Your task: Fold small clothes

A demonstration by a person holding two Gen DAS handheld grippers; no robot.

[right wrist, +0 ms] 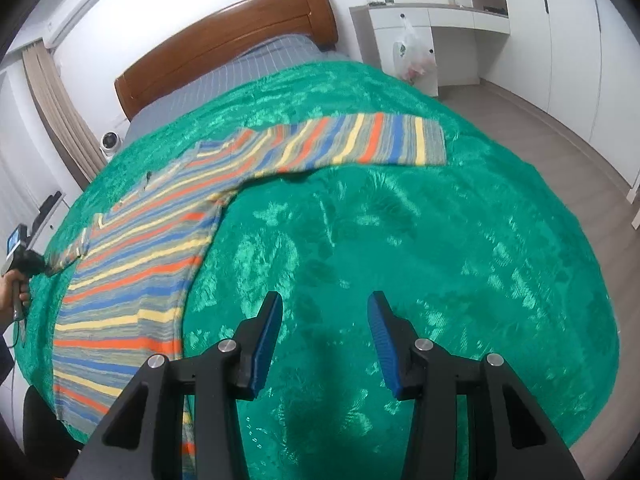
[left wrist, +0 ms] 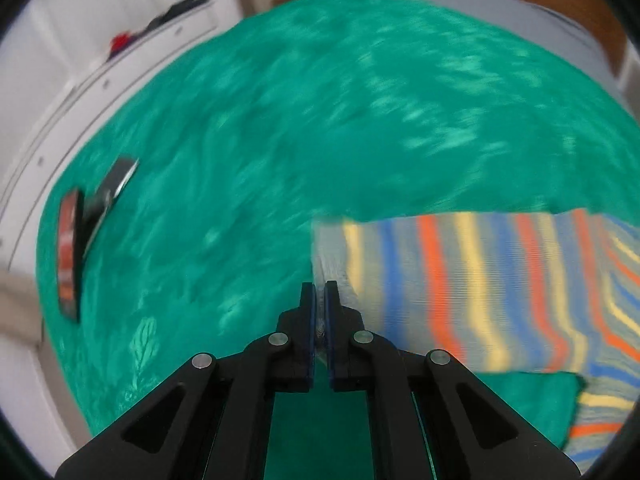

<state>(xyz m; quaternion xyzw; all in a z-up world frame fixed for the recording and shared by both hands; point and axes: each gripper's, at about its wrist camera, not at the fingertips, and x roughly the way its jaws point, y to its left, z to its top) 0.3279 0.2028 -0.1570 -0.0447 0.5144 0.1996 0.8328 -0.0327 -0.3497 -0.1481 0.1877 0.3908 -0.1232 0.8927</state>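
A striped sweater (right wrist: pixel 136 264) in orange, blue, yellow and grey lies flat on the green bedspread (right wrist: pixel 400 240). One sleeve (right wrist: pixel 360 140) stretches out to the far right. My left gripper (left wrist: pixel 320 292) is shut on the grey cuff of the other sleeve (left wrist: pixel 460 288), which runs off to the right in the blurred left wrist view. In the right wrist view the left gripper (right wrist: pixel 40 268) shows at the far left, holding that cuff. My right gripper (right wrist: pixel 324 304) is open and empty above bare bedspread, right of the sweater's body.
A wooden headboard (right wrist: pixel 224 32) and grey sheet (right wrist: pixel 240 72) lie beyond the bedspread. A white desk (right wrist: pixel 420 20) with a plastic bag (right wrist: pixel 412 60) stands at the back right. A dark flat device (left wrist: pixel 72 248) lies on the bedspread's left edge. Wood floor (right wrist: pixel 580 168) runs along the right.
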